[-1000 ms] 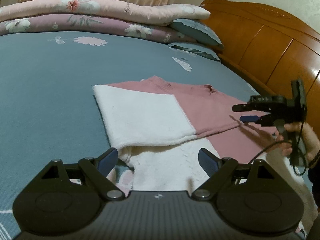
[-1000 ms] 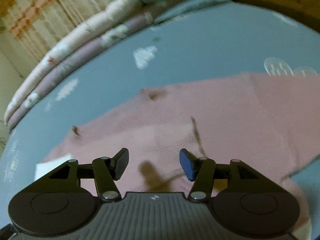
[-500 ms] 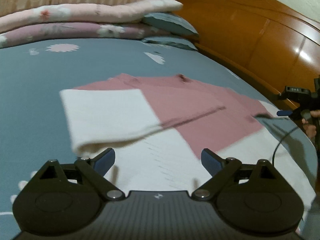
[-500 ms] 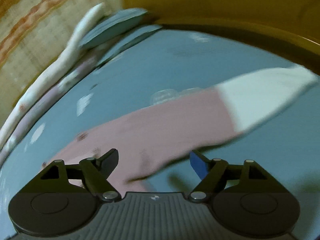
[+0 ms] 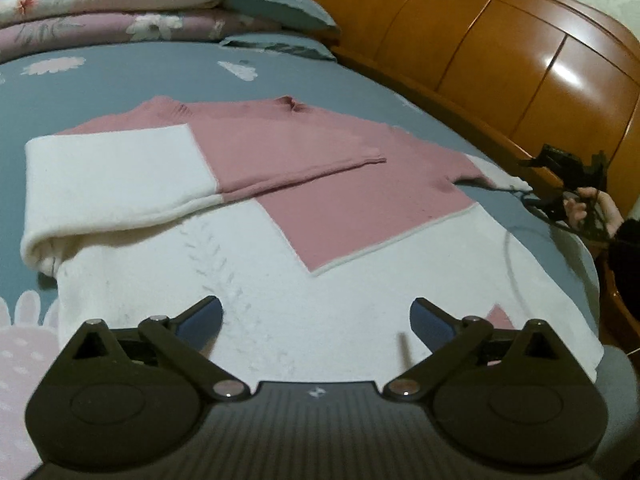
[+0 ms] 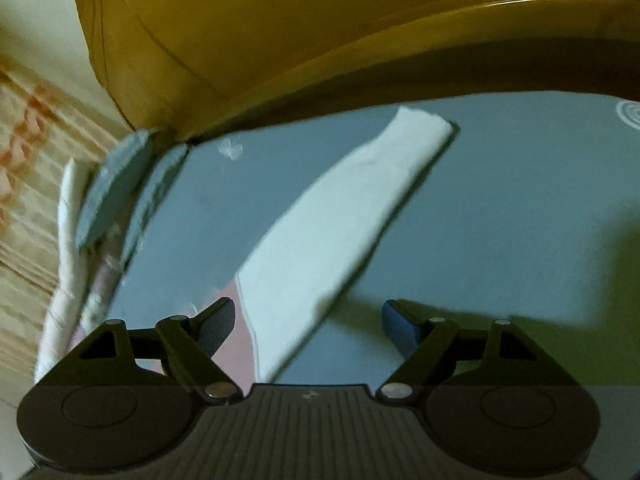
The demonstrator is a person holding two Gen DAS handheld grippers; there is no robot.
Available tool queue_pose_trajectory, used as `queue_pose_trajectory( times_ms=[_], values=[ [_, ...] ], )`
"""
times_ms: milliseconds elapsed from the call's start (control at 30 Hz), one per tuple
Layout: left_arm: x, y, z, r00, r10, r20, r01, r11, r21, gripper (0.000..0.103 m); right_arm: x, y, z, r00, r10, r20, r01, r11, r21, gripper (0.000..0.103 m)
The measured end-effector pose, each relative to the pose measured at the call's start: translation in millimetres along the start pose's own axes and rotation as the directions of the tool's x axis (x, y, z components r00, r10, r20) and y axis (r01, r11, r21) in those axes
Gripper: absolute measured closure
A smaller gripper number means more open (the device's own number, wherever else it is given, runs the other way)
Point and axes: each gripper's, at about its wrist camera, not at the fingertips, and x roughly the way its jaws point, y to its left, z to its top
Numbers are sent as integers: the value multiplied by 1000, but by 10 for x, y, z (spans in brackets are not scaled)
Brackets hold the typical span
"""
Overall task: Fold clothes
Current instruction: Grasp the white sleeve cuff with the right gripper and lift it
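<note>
Pink-and-white sweater (image 5: 280, 184), frame centre: one sleeve folded across the chest, the other outstretched. Left gripper (image 5: 316, 316), jaws just widened, empty. Right gripper (image 6: 308, 320) spread, empty, poised over the outstretched sleeve (image 6: 340, 216).

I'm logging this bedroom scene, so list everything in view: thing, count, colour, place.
knitted pink-and-white sweater: one, pink top and white hem, flat on the bed, one sleeve folded across the chest, the other sleeve stretched out toward the headboard.
blue-grey floral bedsheet: one, covers the bed under the sweater.
folded floral quilts: two, pale pink on mauve, stacked at the far edge.
blue-grey pillows: two, stacked beside the quilts.
glossy wooden headboard: one, orange-brown, along the bed's right side.
left hand-held gripper: black, blue pads, open over the white hem.
right hand-held gripper: open above the outstretched sleeve.
person's hand: one, holding the right gripper.
</note>
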Motion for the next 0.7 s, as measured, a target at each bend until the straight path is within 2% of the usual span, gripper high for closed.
queue_pose_trajectory(
  times_ms=[200,267,400,567,667,700],
  values=[
    [-20,121,-20,998,-47,29,48,998,-40,1,261,-36,247,999,39,8,-39,999,-1,18],
    [-14,144,-27,998,-55,39,56,997,-43,1,333,11,293,999,49,4,-49,998,-42,13],
    [-14,176,-38,996,-67,54,70,996,-50,1,445,68,355,998,53,36,-49,992,-118,12],
    [-12,190,-47,995,-76,61,79,995,-52,1,505,-60,430,990,90,111,-84,995,-59,12],
    [-17,203,-44,995,-81,56,84,995,-48,1,511,-82,437,990,62,127,-57,997,-42,21],
    [-19,207,-43,995,-83,54,85,995,-46,1,505,-77,433,991,37,127,-32,998,-45,30]
  ],
)
